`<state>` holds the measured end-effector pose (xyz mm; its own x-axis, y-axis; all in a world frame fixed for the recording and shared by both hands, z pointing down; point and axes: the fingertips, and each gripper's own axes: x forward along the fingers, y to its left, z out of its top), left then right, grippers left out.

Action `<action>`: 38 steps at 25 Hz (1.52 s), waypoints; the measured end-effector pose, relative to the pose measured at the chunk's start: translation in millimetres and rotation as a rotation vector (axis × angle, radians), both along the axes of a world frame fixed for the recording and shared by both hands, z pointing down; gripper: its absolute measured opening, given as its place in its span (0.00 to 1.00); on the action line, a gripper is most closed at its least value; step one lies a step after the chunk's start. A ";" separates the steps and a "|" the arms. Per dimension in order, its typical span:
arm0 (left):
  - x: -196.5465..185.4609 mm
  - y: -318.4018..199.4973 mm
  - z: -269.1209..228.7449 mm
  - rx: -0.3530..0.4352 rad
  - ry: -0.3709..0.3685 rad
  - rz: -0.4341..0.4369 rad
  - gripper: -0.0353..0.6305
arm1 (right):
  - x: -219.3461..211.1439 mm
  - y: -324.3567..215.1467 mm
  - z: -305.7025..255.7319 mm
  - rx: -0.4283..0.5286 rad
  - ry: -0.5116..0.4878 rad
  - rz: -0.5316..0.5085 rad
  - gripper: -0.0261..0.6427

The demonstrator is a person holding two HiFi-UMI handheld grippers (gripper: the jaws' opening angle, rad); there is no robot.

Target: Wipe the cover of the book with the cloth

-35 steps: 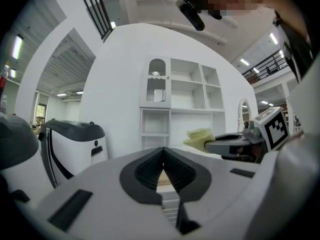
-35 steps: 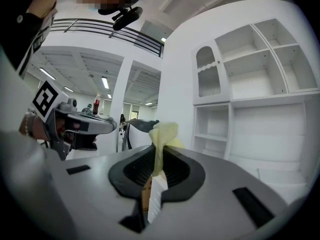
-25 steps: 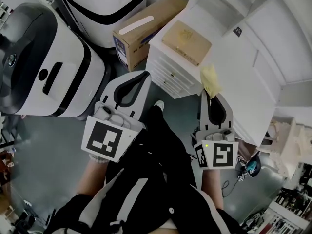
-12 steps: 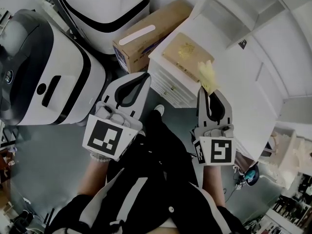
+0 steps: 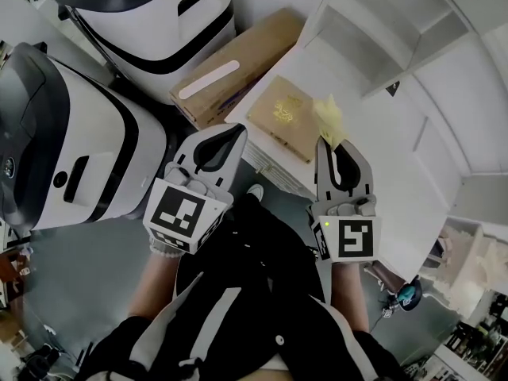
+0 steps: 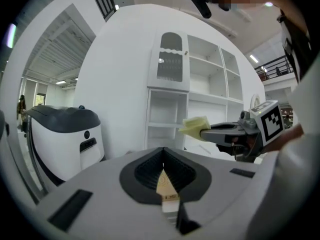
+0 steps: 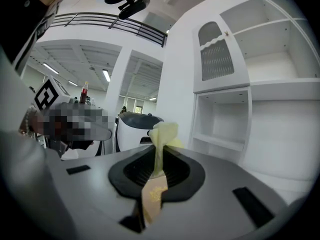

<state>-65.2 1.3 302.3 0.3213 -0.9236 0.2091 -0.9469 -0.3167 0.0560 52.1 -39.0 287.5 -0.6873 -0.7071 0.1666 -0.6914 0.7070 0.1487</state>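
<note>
**A:** Where's the book?

**B:** The tan book (image 5: 282, 117), with a gold emblem on its cover, lies flat on the white bench (image 5: 373, 157), close to the bench's front edge. It also shows low through the notch under each set of jaws in both gripper views (image 6: 165, 184) (image 7: 155, 196).

**A:** And the cloth?

**B:** The yellow cloth (image 5: 329, 120) is at the book's right edge. It is pinched in the right hand-held gripper (image 5: 335, 145), whose jaws are clamped on it. In the right gripper view it stands up crumpled out of the closed tips (image 7: 162, 136).

**A:** Is it touching the cover?

**B:** I can't tell. From above it overlaps the book's right corner. In the left gripper view the cloth (image 6: 194, 126) looks raised, sticking out ahead of the right hand-held gripper (image 6: 204, 132).

**A:** What about the other hand?

**B:** The left hand-held gripper (image 5: 236, 132) has its jaws pressed together with nothing between them, as its own view shows (image 6: 162, 156). Its tip sits just beside the book's left corner.

**A:** What else is around the book?

**B:** A cardboard box (image 5: 234, 66) is just beyond its far-left side, off the bench. Two white-and-black machines (image 5: 87, 157) (image 5: 159, 22) stand farther left. An open white shelf unit (image 5: 389, 30) rises behind the book.
</note>
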 end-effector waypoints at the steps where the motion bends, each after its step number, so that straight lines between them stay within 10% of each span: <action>1: 3.1 -8.4 5.5 -0.017 -0.009 0.006 0.06 | 1.2 -8.4 1.6 -0.004 -0.002 -0.003 0.09; 24: -4.1 -107.6 176.3 -0.485 0.131 0.014 0.26 | -22.3 -105.2 91.8 -0.142 0.101 -0.069 0.09; 38: -16.2 -127.8 229.4 -0.641 0.194 0.015 0.26 | -72.1 -133.3 163.2 -0.226 0.271 -0.083 0.09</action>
